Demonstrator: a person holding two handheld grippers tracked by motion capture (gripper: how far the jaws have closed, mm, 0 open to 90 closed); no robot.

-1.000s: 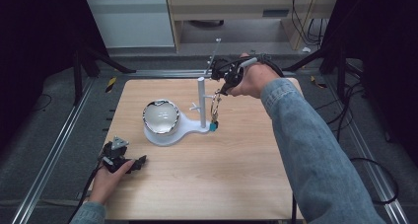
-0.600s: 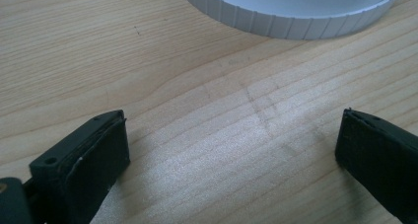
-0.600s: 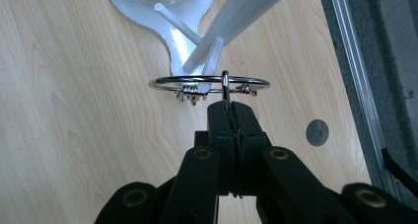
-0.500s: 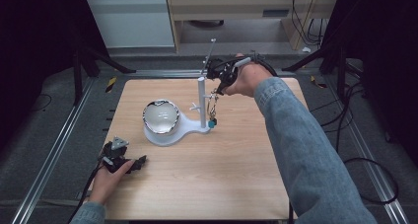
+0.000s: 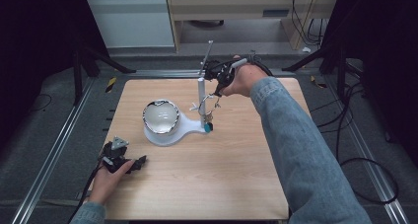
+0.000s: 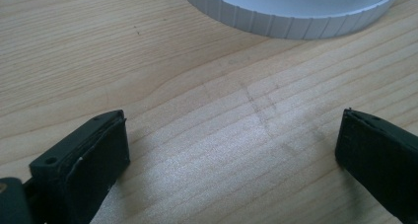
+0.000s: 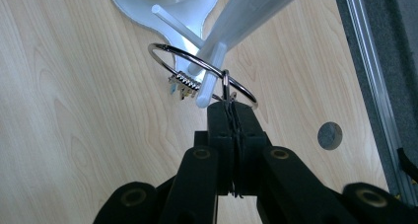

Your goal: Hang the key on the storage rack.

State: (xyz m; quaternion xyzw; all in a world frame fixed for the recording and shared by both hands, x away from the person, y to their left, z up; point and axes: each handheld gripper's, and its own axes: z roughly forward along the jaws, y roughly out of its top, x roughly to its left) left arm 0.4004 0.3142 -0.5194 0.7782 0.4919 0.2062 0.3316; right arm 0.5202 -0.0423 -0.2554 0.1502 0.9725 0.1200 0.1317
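Since the earlier frame, the right gripper, fingers pinching the key ring, has been brought against the stand's peg. Ring should be slid fully over the peg before release. Left gripper fingers are spread on the counter.

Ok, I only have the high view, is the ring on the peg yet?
Observer: It looks so. The peg pokes through the ring.
Operator: Is it gripped?
Observer: Yes, the right gripper has its fingers shut on the ring's rim.
Operator: And the other hand?
Observer: The left gripper is open, nothing between its fingers, over bare table close to the stand.
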